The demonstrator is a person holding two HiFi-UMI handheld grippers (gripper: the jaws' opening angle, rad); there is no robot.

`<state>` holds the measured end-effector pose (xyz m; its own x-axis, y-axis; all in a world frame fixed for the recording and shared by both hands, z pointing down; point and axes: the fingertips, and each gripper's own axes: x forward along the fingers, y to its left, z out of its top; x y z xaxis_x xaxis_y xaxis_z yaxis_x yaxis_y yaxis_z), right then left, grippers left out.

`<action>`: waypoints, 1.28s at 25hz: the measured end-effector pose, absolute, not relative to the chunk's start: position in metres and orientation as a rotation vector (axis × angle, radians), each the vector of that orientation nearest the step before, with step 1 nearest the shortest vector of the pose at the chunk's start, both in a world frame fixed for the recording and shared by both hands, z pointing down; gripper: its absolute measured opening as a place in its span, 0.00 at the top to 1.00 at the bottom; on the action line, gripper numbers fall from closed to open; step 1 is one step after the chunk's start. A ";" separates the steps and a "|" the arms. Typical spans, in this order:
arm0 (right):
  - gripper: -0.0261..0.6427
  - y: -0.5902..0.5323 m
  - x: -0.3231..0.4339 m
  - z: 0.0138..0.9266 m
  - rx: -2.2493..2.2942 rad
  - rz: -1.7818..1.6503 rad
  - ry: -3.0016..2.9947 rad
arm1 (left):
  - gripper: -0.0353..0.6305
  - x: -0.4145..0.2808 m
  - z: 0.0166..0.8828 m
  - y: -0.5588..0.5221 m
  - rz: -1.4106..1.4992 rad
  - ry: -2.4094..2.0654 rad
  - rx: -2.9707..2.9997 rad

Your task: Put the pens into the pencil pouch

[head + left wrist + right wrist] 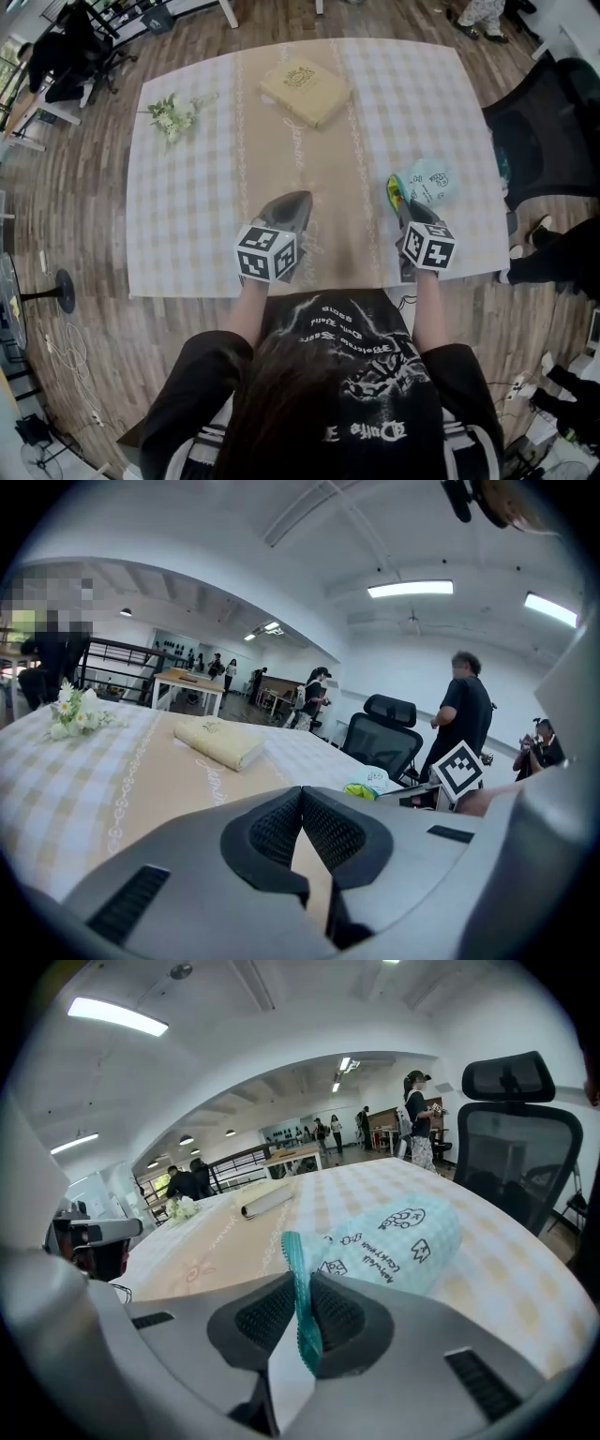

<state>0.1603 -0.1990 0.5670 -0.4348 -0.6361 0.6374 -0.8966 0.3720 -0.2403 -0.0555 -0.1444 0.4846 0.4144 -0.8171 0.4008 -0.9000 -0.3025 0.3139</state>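
left gripper (302, 810) — pressed together, empty | right gripper (301, 1302) — pinching pencil pouch (403, 1241) teal edge | contents unseen

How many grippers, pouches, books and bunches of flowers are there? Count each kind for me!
Grippers: 2 (left gripper, right gripper)
Pencil pouch: 1
Beige book: 1
Bunch of flowers: 1
Total: 5
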 end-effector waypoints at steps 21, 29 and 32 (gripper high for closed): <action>0.65 -0.157 0.085 0.513 1.179 0.540 -2.439 | 0.92 -0.074 0.477 -0.108 0.176 -1.588 2.170; 0.71 -0.124 0.039 0.498 1.113 0.423 -2.563 | 0.92 -0.096 0.489 -0.073 0.179 -1.642 2.132; 0.74 -0.114 0.019 0.501 1.081 0.400 -2.565 | 0.92 -0.113 0.494 -0.060 0.184 -1.655 2.096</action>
<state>0.0189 -0.1139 0.5009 -0.6586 -0.6362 0.4019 -0.7283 0.6733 -0.1277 -0.1129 -0.0602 0.4939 0.2673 -0.8859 0.3792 -0.9475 -0.1700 0.2707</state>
